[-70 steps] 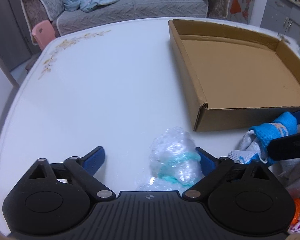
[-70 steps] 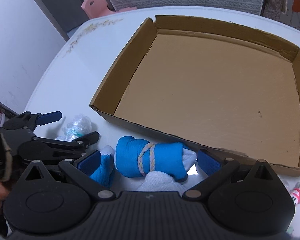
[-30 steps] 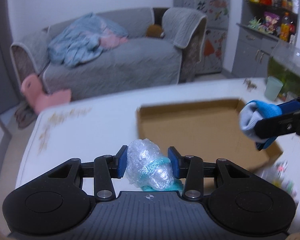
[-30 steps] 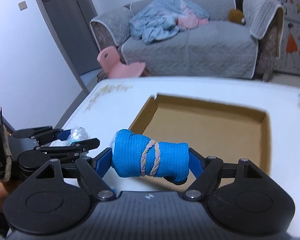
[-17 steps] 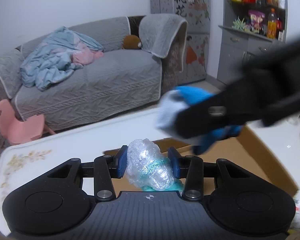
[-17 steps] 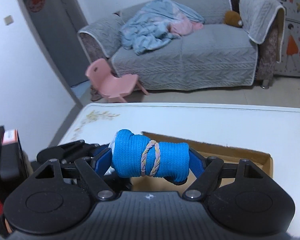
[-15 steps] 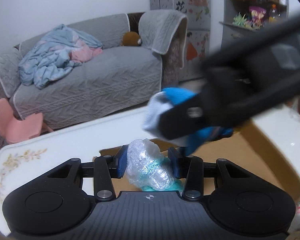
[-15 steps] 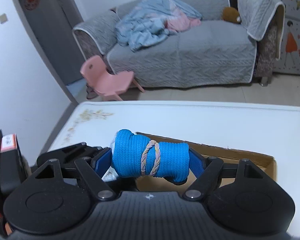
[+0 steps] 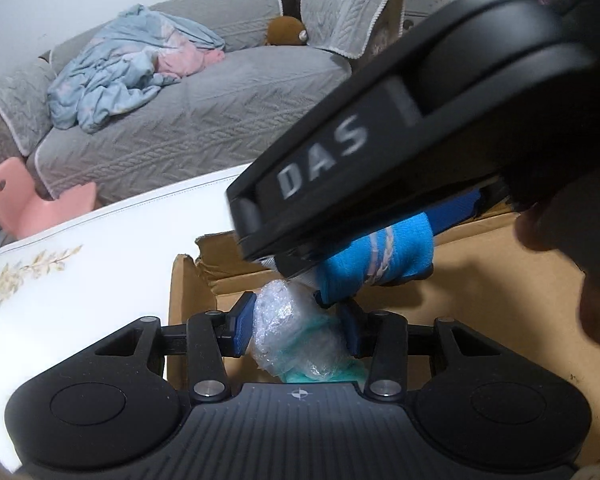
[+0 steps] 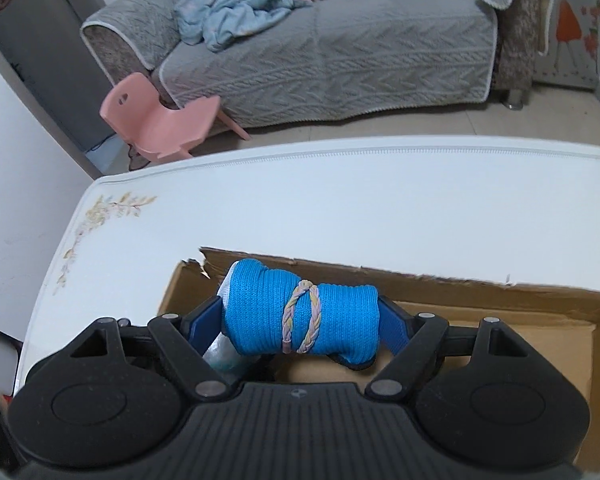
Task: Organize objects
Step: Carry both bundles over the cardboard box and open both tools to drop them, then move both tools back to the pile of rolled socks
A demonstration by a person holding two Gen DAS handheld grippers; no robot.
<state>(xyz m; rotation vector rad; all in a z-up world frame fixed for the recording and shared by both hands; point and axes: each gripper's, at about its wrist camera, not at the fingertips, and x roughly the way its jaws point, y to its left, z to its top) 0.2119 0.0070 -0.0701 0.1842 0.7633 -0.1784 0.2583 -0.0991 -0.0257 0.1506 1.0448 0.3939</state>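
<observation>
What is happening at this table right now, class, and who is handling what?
A person is working two hand-held grippers over a shallow cardboard box on a white table. The left gripper has a bubble-wrapped bundle between its pads, and the right gripper has a rolled blue sock tied with a braided band. Both sit above the box's near-left corner, the right one just over the left, and both sets of jaws are opening with the items between them, apparently to drop them in.
</observation>
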